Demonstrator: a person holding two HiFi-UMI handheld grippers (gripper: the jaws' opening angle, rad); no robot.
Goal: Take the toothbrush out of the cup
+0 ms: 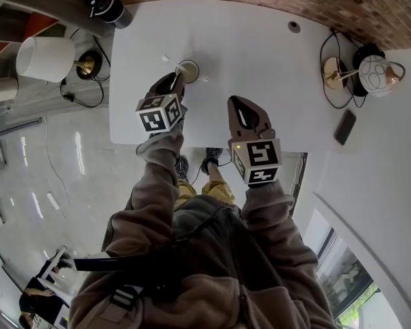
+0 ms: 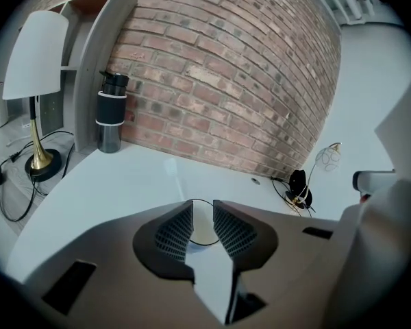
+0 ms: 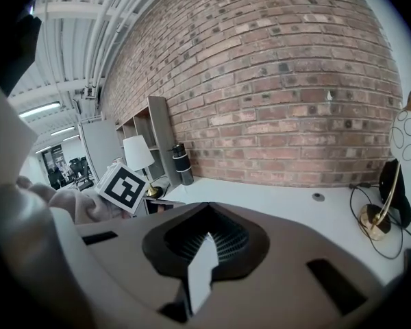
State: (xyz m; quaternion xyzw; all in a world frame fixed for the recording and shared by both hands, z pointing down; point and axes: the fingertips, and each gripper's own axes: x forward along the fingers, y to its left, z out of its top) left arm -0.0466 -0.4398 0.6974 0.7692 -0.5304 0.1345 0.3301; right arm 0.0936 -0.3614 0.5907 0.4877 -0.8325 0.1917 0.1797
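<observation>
Head view: my left gripper sits just at 7 o'clock of the cup, lined up, I reckon, for the toothbrush, whose end pokes out toward 10 o'clock. The table is bare around it. My right gripper waits at 4 o'clock, clear.

Left gripper view: jaws partway apart, cup rim showing in the gap, nothing pinched.

Right gripper view: jaws together, empty.

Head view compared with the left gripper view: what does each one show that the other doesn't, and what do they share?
Only the head view: the right gripper, a dark phone and the person's shoes. Only the left gripper view: the left gripper's ribbed pads standing apart, the cup's rim seen between them. Both: the cup, the black bottle, the white-shaded lamp and the white table.
</observation>
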